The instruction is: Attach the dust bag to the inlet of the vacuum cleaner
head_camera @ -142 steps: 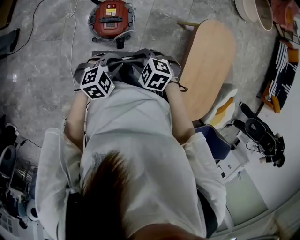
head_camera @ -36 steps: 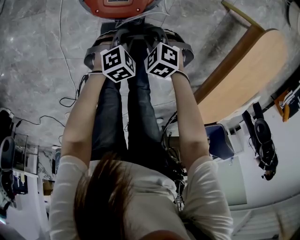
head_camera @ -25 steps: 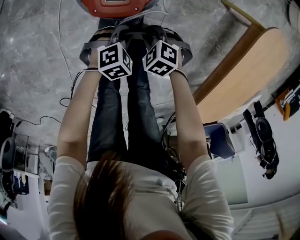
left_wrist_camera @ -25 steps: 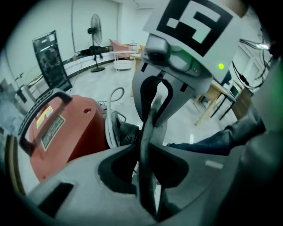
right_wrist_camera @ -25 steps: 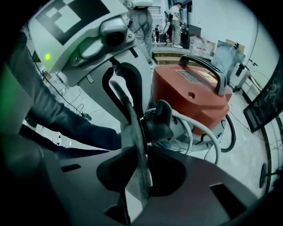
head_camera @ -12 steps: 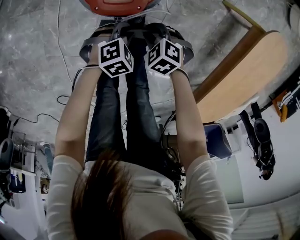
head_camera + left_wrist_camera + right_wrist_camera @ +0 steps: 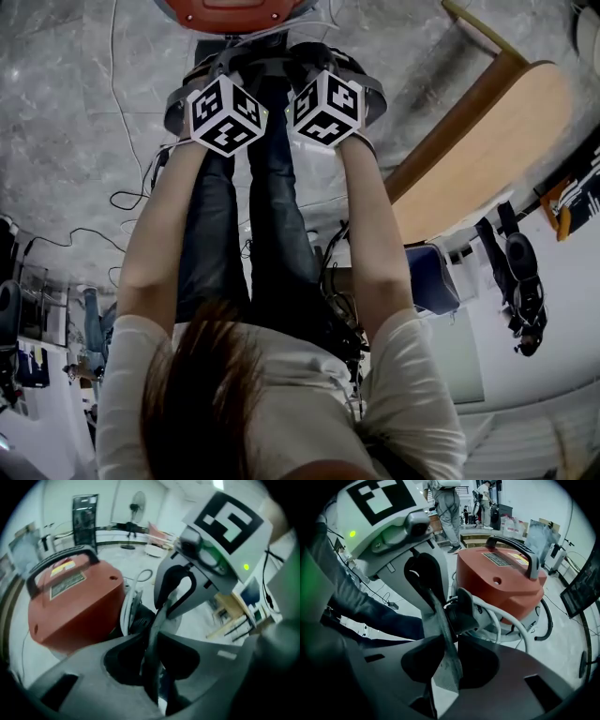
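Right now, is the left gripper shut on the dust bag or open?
Shut: the left gripper has its jaws pressed on a thin grey edge of the dust bag.

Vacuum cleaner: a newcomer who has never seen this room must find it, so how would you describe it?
Start from the grey marbled floor, left of the long wooden table. Just beyond the person's legs sits the vacuum cleaner. Its rounded red body with a black carry handle on top sets it apart from the grey floor and pale wood around it.
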